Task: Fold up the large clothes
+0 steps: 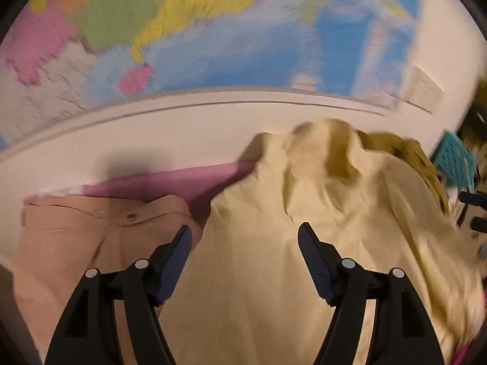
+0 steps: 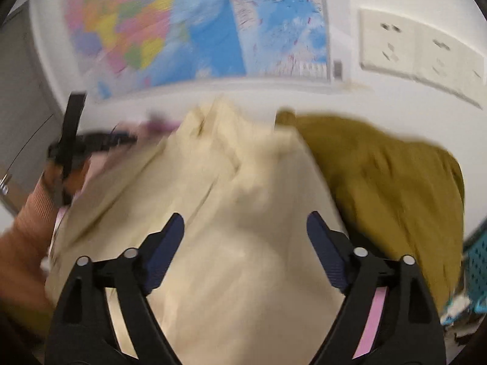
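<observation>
The cream garment (image 1: 304,219) lies spread on the white table (image 1: 152,140), just in front of the wall with the coloured map (image 1: 182,30). Its long axis runs from the near edge of the table toward the wall, and its far end, which is bunched up into folds, points to the map; which end is the collar I cannot tell, because the pictures are blurred. On its left side lies a tan shirt (image 1: 91,237) with a button, and under both of them a pink cloth (image 1: 182,182) shows. On its right side an olive garment (image 2: 395,176) lies crumpled, touching the cream one, and further right there is a teal basket (image 2: 478,261). The left gripper (image 1: 245,234) hangs over the near part of the cream garment with its jaws wide apart, and nothing is between the blue pads. The right gripper (image 2: 245,222) is also above the cream garment, with jaws spread wide and holding nothing. In the right wrist view the other tool appears at the left edge, carried by a hand (image 2: 61,182) in a ribbed sleeve (image 2: 33,213).
</observation>
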A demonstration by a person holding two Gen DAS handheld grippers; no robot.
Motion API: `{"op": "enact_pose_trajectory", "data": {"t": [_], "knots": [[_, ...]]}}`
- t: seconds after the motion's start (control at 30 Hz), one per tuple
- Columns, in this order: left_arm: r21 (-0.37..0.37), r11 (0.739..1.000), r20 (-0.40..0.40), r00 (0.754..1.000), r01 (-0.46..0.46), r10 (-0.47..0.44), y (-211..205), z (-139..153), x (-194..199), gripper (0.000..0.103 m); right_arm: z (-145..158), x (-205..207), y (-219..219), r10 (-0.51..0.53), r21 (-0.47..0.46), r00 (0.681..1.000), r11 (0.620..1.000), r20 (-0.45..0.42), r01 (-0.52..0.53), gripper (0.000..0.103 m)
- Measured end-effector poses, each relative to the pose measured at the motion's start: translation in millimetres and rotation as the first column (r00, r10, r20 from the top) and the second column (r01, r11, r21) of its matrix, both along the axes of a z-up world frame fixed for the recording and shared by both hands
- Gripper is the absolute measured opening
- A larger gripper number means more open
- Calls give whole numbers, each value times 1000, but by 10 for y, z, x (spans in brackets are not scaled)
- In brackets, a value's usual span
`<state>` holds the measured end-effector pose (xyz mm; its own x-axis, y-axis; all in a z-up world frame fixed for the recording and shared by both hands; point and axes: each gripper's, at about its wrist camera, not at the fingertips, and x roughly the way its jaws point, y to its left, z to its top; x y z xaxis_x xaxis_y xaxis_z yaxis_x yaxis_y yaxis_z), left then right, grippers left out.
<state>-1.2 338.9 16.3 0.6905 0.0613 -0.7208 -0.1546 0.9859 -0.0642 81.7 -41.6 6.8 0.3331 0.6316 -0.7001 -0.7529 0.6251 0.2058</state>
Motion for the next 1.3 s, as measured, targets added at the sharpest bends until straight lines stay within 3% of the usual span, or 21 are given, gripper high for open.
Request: {"op": "enact_pose_trajectory", "data": {"t": [0.13,0.27,0.3,0.33,0.37,0.4,0.5,0.57,0.6,0.67,0.73,0.77,0.83,0.9,0.97,1.03,1.1,1.2,1.3], "knots": [[128,991,31,999,25,-29,-326,27,-454,76,-199,-701,-725,25,-42,999,999,-28,-26,89],[141,989,38,998,43,-49,-447,40,-719,78,-417,-1288,-824,98,-29,994,995,-42,-99,90],[146,988,42,998,44,-51,-470,32,-781,79,-502,-1401,-772,108,-75,994,991,-28,-110,79],[151,988,43,998,36,-43,-486,12,-801,79,-541,-1476,-764,117,-113,993,986,-23,-119,61],[156,987,41,998,34,-41,-506,-2,-831,79,-599,-1465,-720,119,-152,992,981,-31,-123,22],[166,986,40,999,30,-37,-537,4,-865,79,-563,-1431,-814,82,-165,997,983,-13,-83,9],[186,982,39,999,19,-27,-587,-8,-963,79,-183,-1122,-1237,-65,-40,997,997,50,67,5],[204,979,43,999,-4,-5,-593,-13,-1035,79,133,-856,-1655,-194,64,978,980,80,189,4],[207,978,41,999,-19,11,-569,-4,-1097,79,271,-644,-1996,-290,149,955,949,55,279,4],[209,977,30,999,-44,39,-515,-20,-1206,79,217,-317,-2375,-383,202,923,902,-34,381,5],[225,972,26,998,-68,64,-453,-51,-1303,80,-21,-76,-2522,-456,152,887,874,-75,462,10],[226,971,17,997,-77,75,-418,-87,-1371,81,-213,31,-2564,-491,110,864,858,-115,502,21],[211,974,2,996,-86,87,-359,-144,-1470,82,-628,202,-2533,-533,16,828,839,-174,543,30],[212,972,-25,994,-101,109,-322,-224,-1580,82,-924,235,-2460,-573,-85,805,819,-151,567,44],[207,972,-47,991,-111,123,-305,-292,-1694,82,-956,198,-2469,-619,-101,777,785,-119,611,59],[186,976,-49,991,-113,124,-315,-318,-1861,82,-760,-1,-2470,-610,-2,790,792,-67,611,61],[146,985,-38,995,-88,94,-362,-313,-2020,83,-539,-224,-2427,-596,68,803,801,5,595,74],[124,992,-7,1000,-4,5,-566,-327,-2282,91,-319,-552,-2244,-502,158,863,858,53,489,76],[139,989,-51,997,59,-52,-762,-487,-2377,91,-292,-776,-1950,-388,180,919,911,72,371,76]]}}
